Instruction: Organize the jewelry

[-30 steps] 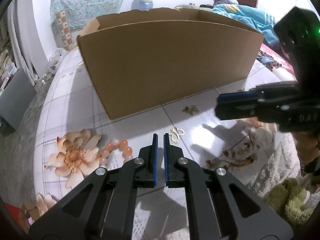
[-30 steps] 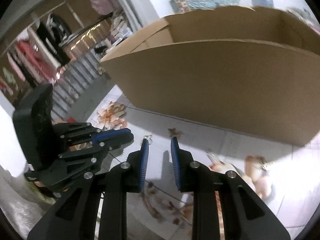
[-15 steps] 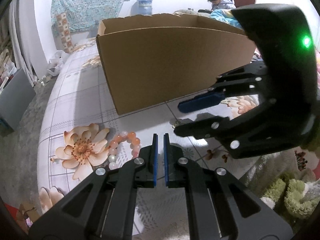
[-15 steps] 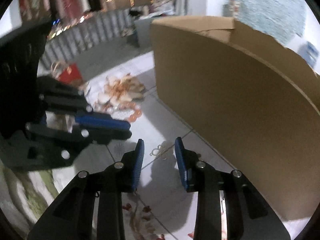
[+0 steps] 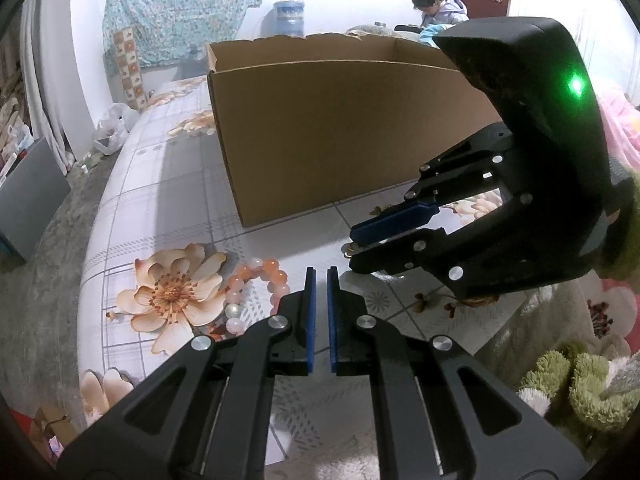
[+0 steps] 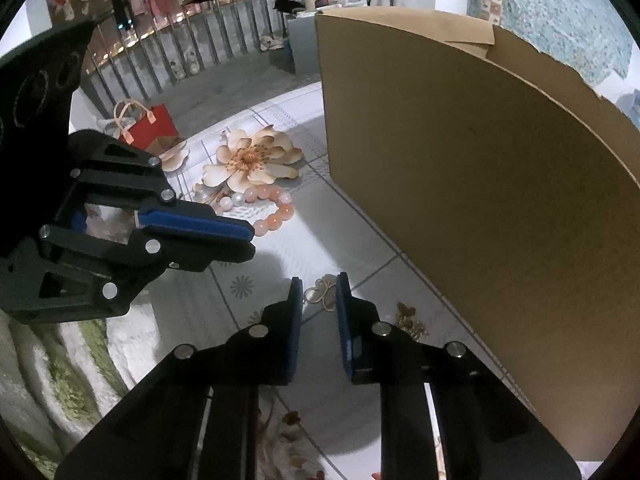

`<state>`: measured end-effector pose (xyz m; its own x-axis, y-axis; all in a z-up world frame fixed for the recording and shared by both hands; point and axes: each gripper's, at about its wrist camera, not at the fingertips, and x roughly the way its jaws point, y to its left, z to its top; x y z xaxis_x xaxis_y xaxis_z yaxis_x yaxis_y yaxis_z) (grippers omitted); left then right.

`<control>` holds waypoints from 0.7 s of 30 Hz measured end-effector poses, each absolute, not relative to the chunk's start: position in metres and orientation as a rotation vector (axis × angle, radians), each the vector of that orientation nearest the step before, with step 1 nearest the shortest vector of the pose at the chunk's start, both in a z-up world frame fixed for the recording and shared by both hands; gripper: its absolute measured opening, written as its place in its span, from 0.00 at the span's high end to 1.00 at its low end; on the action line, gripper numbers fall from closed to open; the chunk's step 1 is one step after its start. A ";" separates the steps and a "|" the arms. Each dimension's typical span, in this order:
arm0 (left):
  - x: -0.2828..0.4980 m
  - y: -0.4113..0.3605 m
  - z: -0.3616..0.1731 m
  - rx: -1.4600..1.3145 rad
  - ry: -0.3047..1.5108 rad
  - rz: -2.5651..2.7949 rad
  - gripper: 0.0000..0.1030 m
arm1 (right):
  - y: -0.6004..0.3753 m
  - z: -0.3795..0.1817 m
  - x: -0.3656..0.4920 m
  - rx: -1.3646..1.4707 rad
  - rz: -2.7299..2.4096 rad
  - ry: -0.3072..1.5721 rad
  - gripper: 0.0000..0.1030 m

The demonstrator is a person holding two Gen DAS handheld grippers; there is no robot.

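The right gripper, its jaws closing, straddles a small gold looped ornament lying on the flower-printed worktop, just beside the near wall of a tall cardboard box. The left gripper hangs with its pads pressed almost together on nothing. A pink bead bracelet lies to its left, near a printed blossom.
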<state>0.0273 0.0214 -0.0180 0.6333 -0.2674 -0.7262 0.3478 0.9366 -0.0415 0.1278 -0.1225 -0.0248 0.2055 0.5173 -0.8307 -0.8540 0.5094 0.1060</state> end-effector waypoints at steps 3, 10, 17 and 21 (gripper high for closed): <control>0.028 0.022 -0.018 0.108 0.811 -0.352 0.96 | -0.123 -0.025 0.128 -0.417 0.986 0.950 0.84; 0.028 0.022 -0.017 0.107 0.808 -0.350 0.96 | -0.128 -0.025 0.125 -0.398 0.969 0.967 1.00; 0.028 0.016 -0.016 0.119 0.813 -0.353 0.96 | -0.135 -0.017 0.119 -0.368 0.966 0.952 0.84; 0.028 0.012 -0.016 0.121 0.813 -0.356 0.96 | -0.129 -0.016 0.125 -0.380 0.961 0.919 0.70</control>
